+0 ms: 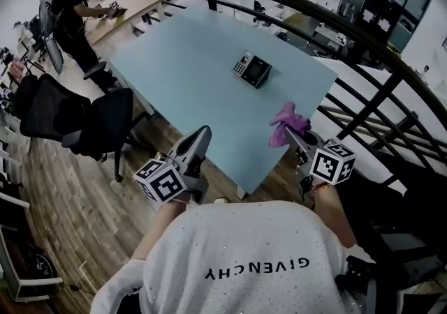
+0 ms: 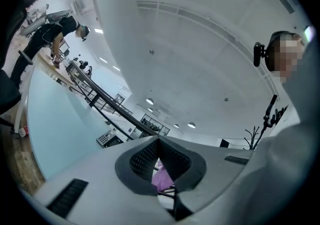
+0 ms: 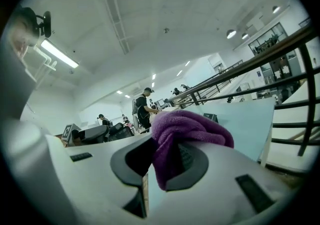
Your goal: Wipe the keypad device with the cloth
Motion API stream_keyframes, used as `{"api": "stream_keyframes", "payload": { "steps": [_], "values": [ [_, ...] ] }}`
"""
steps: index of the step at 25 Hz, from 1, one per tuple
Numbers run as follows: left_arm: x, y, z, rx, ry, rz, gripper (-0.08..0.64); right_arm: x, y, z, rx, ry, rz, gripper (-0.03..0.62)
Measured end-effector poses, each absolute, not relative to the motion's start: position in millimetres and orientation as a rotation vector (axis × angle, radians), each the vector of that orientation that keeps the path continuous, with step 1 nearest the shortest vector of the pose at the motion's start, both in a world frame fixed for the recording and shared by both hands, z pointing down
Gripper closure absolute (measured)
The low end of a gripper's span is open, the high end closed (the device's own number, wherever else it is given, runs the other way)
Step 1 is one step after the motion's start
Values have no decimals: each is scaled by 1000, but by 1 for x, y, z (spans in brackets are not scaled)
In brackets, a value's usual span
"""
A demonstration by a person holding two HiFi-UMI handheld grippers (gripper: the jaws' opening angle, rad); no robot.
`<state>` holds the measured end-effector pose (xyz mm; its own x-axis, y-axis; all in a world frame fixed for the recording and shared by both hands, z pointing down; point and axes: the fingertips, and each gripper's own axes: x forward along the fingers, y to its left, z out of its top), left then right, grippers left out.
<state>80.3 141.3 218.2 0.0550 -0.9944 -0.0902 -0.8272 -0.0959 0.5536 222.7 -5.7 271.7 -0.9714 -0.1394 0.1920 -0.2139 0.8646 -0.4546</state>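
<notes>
My right gripper [image 1: 292,137] held above counter [image 1: 188,89] near edge, jaws clamped on purple cloth [image 1: 289,121]; cloth bunches up over jaw tips. My left gripper [image 1: 201,135] at same near edge, jaws together, nothing between them. Keypad device [image 1: 251,69] lies flat toward counter's far side, well apart from both grippers, cloth not touching it. I see black chair [image 1: 94,124] left of counter, person [image 1: 70,9] standing at far desk
</notes>
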Motion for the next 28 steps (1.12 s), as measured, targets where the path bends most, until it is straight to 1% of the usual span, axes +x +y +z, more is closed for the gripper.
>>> {"api": "stream_keyframes", "payload": {
  "steps": [5,10,14,20,28],
  "values": [
    [19,127,204,2030,-1815,-652,560,170,-22,258,336,-2904,718,541],
    [-34,116,220,2046,-1781,-615,560,124,-37,264,412,-2915,705,541],
    [-64,108,232,2034,-1743,-597,560,101,-43,274,447,-2893,737,541],
    [-84,94,262,1996,-1721,-556,560,91,-47,289,483,-2844,799,541],
    [-68,88,264,2033,-1665,-528,560,92,-54,276,510,-2854,800,541]
  ]
}}
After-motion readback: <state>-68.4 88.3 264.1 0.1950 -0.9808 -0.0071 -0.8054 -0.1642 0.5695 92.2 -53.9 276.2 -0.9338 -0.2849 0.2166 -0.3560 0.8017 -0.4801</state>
